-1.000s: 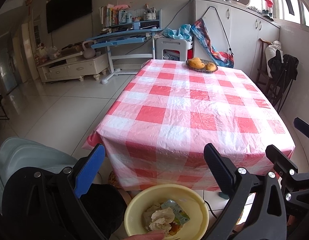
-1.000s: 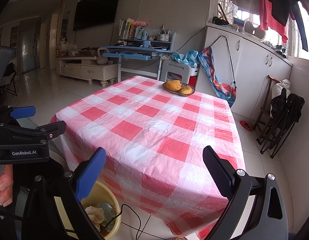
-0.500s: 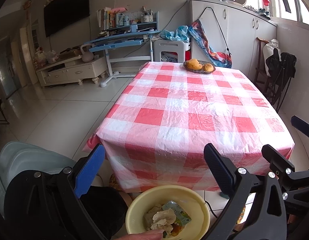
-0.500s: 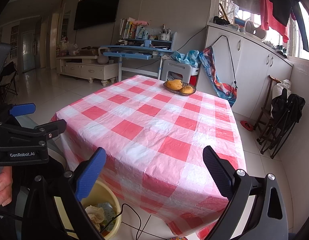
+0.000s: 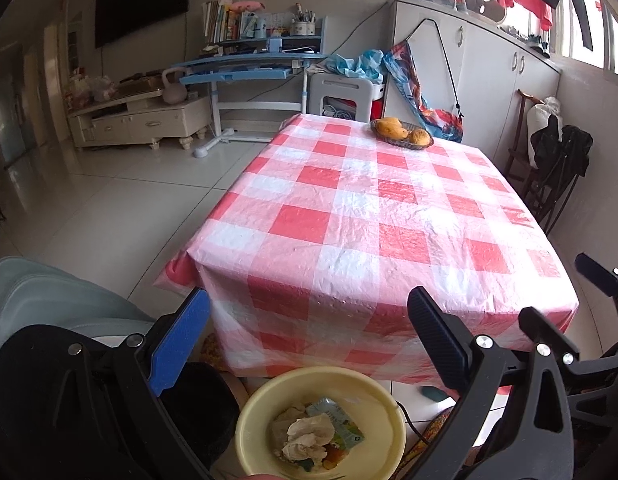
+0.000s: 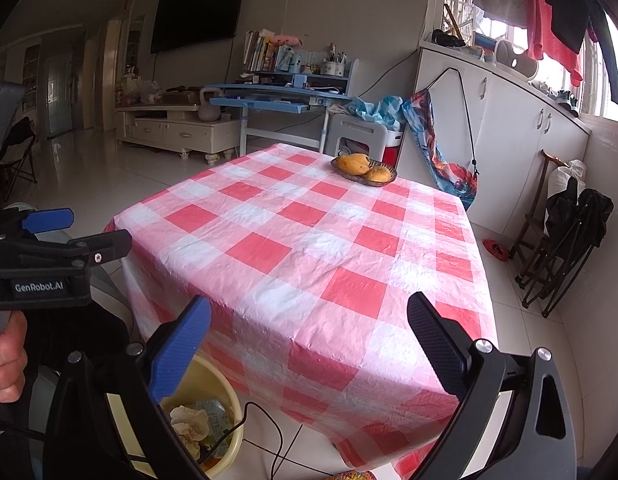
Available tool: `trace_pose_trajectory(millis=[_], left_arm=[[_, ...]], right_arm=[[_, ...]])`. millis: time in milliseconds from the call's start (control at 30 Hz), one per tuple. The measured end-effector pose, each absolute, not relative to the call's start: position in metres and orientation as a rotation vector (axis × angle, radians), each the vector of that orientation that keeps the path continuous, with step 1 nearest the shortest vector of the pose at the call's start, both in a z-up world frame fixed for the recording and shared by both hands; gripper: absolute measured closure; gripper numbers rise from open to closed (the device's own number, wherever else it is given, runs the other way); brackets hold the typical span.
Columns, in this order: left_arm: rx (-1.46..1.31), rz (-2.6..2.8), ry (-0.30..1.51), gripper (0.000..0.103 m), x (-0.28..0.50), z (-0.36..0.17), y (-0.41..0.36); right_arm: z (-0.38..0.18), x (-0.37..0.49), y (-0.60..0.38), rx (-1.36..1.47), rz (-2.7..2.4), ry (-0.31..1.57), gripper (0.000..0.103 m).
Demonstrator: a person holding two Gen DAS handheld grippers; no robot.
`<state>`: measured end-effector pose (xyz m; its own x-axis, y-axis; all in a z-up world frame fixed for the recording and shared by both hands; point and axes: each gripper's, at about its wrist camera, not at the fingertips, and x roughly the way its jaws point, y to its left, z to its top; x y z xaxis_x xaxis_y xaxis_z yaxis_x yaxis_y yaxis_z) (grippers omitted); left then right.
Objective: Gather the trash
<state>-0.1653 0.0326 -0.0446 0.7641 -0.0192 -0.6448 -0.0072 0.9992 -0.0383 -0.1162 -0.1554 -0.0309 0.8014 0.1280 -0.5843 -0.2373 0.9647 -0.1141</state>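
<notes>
1. The table [image 5: 389, 216], draped in a red-and-white checked cloth, fills the middle of both views; its top is bare of litter, and the only thing on it is a fruit basket [image 5: 401, 133] at the far end holding yellow-orange fruit, which is no trash.
2. The yellow basin [image 5: 321, 424] stands on the floor just below the table's near edge; it serves as the bin, and a black cable runs across the floor beside its rim in the right wrist view.
3. The trash [image 5: 309, 434] lies inside the basin: crumpled tissue, a printed wrapper and some scraps beneath, all well within the rim.
4. The left gripper [image 5: 309, 344] hangs above the basin with its fingers spread wide and nothing between them; the right gripper [image 6: 309, 348] is held beside it, off the table's near corner, likewise spread and empty.
5. Judged from this, the collecting looks done or nearly so; the step in hand reads as a check after the last drop.
6. The next move calls for a scan of table and floor for stray pieces; if none turns up, both grippers can simply draw clear of the basin.
</notes>
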Motion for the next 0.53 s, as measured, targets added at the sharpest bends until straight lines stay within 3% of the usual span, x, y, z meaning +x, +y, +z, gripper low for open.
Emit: trace_pose_trajectory(millis=[533], left_arm=[[-0.002, 0.009, 0.720, 0.007, -0.166, -0.042, 0.042]], right_arm=[[-0.042, -0.111, -0.137, -0.261, 0.203, 0.647, 0.008]])
